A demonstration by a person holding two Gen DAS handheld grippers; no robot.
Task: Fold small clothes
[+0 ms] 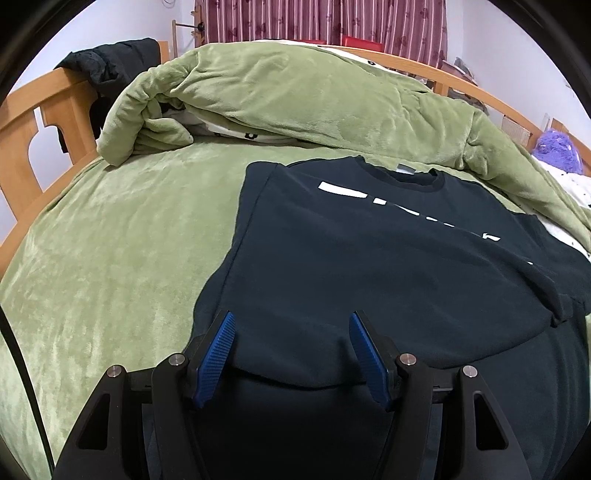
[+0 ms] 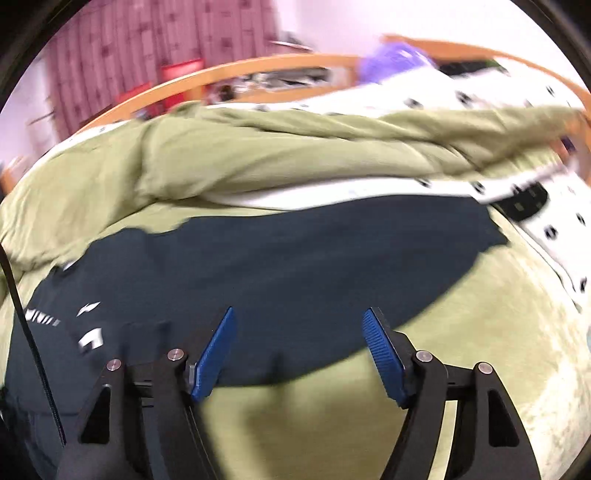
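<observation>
My left gripper [image 1: 291,321] and right gripper [image 2: 299,317] both gape, empty, over the dark T-shirt [image 1: 369,266] at centre frame; rumpled green blanket [image 1: 258,96] bunches behind it.

One dark T-shirt [image 1: 369,266], bearing one broken row of white print [image 1: 388,206]. Two grippers, one per view: left gripper [image 1: 291,321] and right gripper [image 2: 299,317], each with two blue pads [image 1: 218,354], four pads in all. One green blanket [image 1: 110,240] under the shirt and one heaped green quilt [image 1: 295,96]. One wooden bed frame [image 1: 22,125]. One black garment [image 1: 110,59] on the frame. One purple fluffy item [image 1: 554,147]. One striped curtain [image 1: 314,20]. Two red items [image 1: 354,41] below the curtain.
</observation>
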